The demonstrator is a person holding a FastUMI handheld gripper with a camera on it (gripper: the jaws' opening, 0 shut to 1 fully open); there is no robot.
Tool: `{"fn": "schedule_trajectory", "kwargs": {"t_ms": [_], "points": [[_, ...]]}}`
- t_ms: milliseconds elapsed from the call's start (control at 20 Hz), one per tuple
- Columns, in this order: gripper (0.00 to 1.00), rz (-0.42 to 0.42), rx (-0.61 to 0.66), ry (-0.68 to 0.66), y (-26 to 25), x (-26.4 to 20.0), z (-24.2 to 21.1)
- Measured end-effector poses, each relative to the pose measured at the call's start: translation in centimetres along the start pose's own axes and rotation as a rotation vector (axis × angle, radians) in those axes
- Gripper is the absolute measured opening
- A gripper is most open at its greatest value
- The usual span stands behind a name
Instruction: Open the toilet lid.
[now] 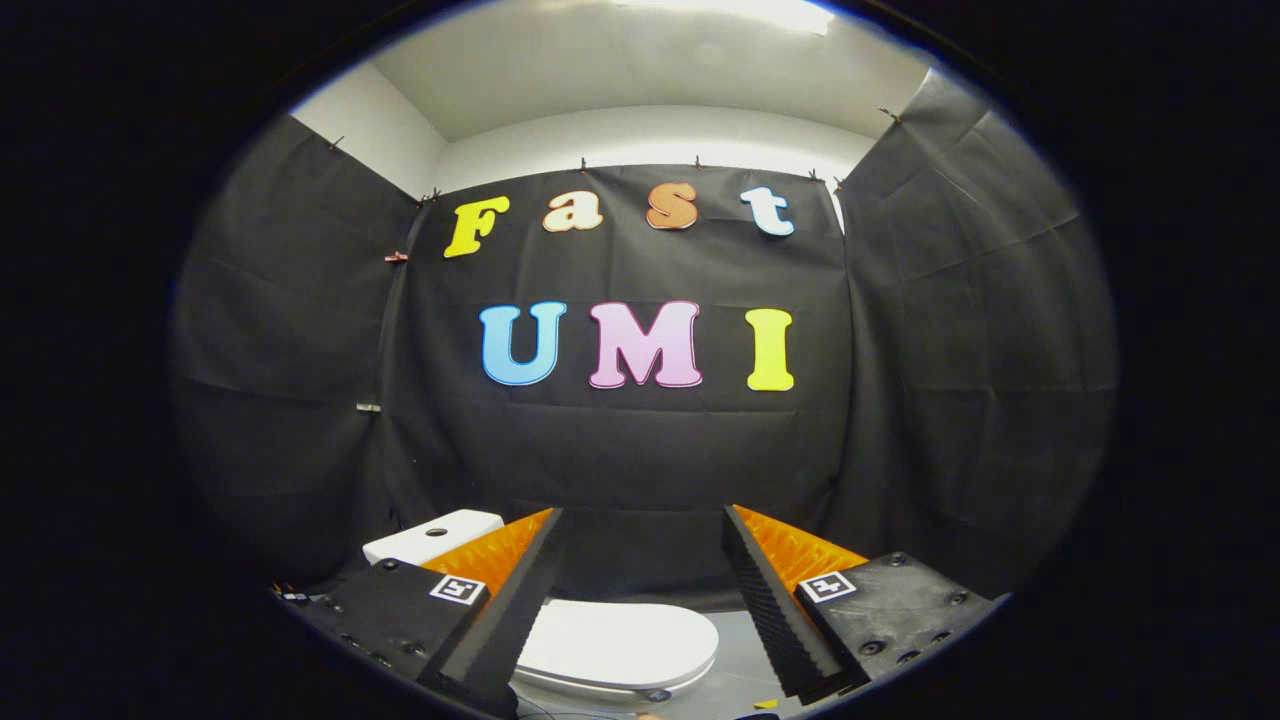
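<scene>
Booth wall is hanging as black cloth behind everything, and the toilet is sitting low in front of it.

Tank is showing white, beyond the left finger and partly hidden by it.

Lid is lying flat and closed, white and glossy, below and between the fingers, reaching further under the left one. Its rounded front edge is pointing right and toward the camera. The hinge end is presumably over by the tank, hidden behind the left finger.

Floor is showing pale grey around the bowl.

Gripper is hovering above the lid with fingers wide apart, holding nothing. Left finger and right finger are touching nothing, and the ridged pads are facing each other.

Handling, my read:
- The lid is looking like rigid moulded plastic: thin, light to moderate in weight, and stiff enough to pivot as one piece.
- The surface is smooth and is going to be slippery against the pads, so a pinch on the flat top is not going to work.
- The best hold is the front rim, farthest from the hinge, where leverage is greatest. Either get one finger under the lip and lift, or pinch the edge with one pad above and one below.
- The gap under the lip is looking thin, so the finger needs to come in low and nearly level.
- The lid swings on an arc, so the wrist should be following that arc rather than pulling straight up.
- Main risks are the rim slipping out partway and the lid slamming back down, or overshooting and knocking against the tank.

The task is not yet started.
</scene>
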State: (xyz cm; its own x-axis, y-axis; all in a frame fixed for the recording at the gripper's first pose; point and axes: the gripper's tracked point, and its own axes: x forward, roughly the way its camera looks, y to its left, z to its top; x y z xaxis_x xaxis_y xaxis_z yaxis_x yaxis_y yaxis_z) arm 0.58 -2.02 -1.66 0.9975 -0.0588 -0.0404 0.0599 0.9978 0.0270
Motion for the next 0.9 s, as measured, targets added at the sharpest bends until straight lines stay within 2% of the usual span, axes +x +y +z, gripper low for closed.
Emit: {"fn": "schedule_trajectory", "kwargs": {"t_ms": [200, 350, 600, 900], "points": [[0.98, -0.024, 0.017, 0.025, -1.1, 0.8, -1.2], [0.98, -0.093, 0.034, 0.03, -3.8, 1.9, -2.1], [0.98, -0.158, 0.145, 0.048, -7.5, 2.9, -4.8], [0.98, -0.236, 0.258, 0.079, -11.3, 3.9, -10.3]]}}
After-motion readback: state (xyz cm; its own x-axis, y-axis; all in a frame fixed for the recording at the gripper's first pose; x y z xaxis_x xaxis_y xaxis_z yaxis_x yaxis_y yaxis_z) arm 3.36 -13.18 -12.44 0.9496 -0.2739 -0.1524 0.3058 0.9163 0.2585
